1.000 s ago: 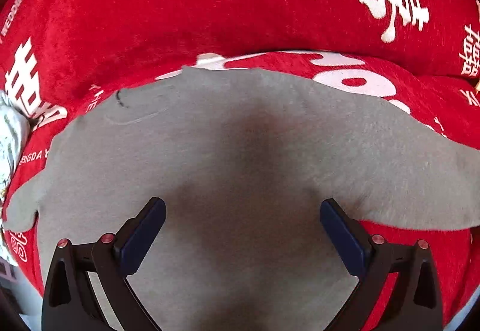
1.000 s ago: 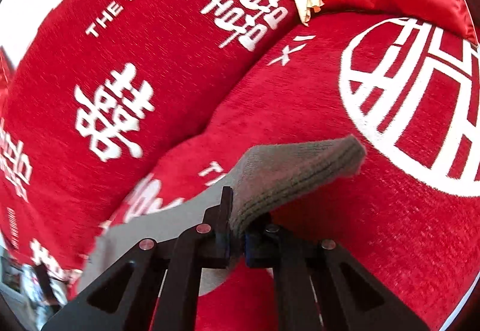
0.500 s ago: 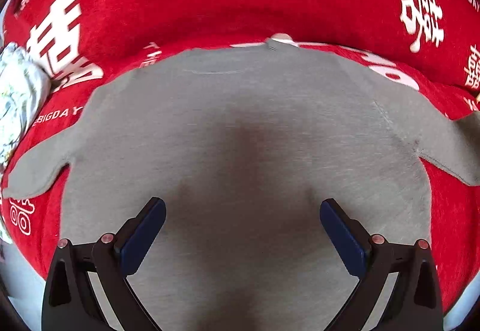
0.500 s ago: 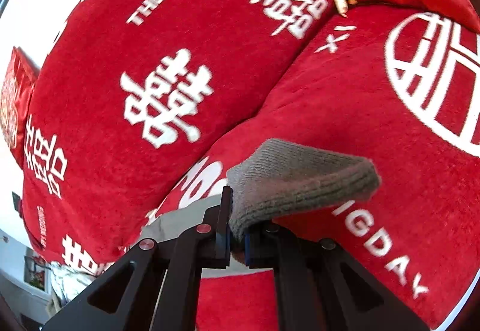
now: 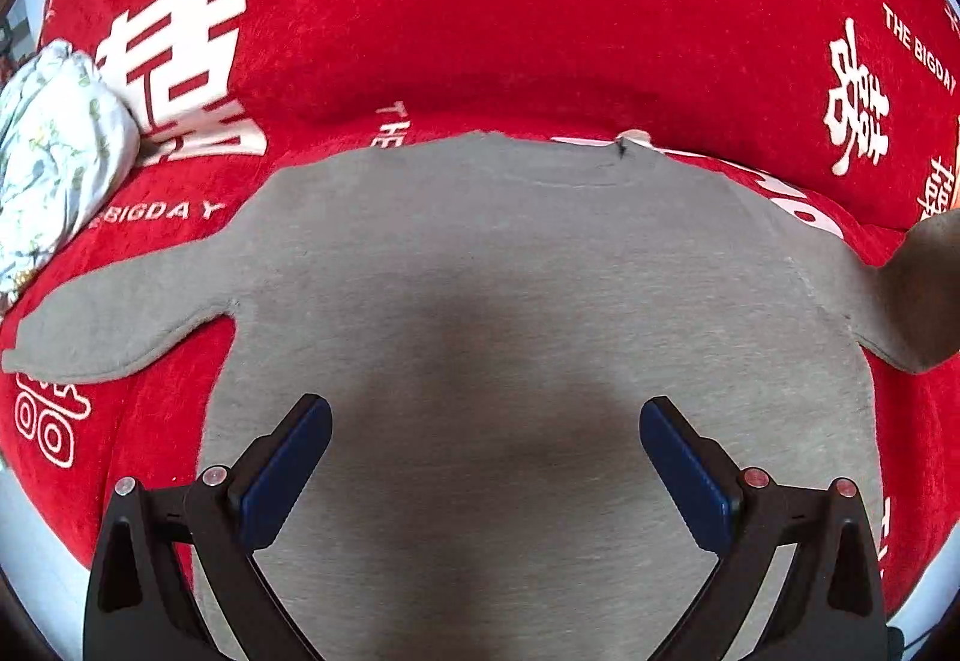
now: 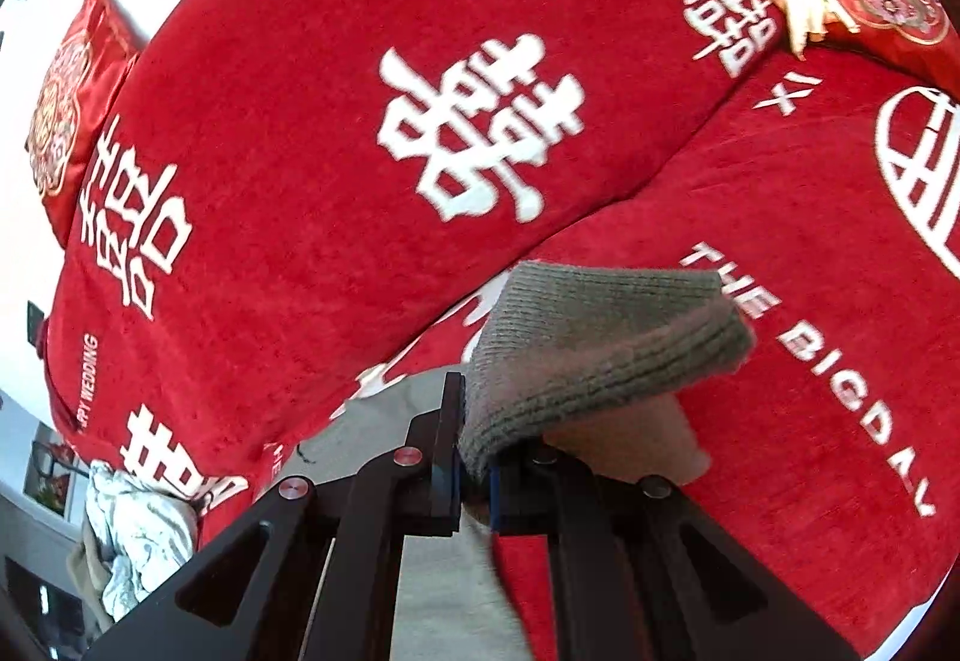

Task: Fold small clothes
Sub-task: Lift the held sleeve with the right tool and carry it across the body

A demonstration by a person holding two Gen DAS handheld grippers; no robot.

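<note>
Jaws: right gripper clamps sweater cuff; left gripper wide.

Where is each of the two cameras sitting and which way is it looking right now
Left wrist: rides on the left gripper, looking steeply down on the grey sweater spread on the red blanket; only its own wide-open jaws show.
Right wrist: rides on the right gripper, looking less steeply across the blanket; its own jaws are shut on the sweater's ribbed cuff.
Shared: the same sweater, the blanket, and the crumpled floral cloth; the raised sleeve at the left view's right edge is probably the held one.
</note>
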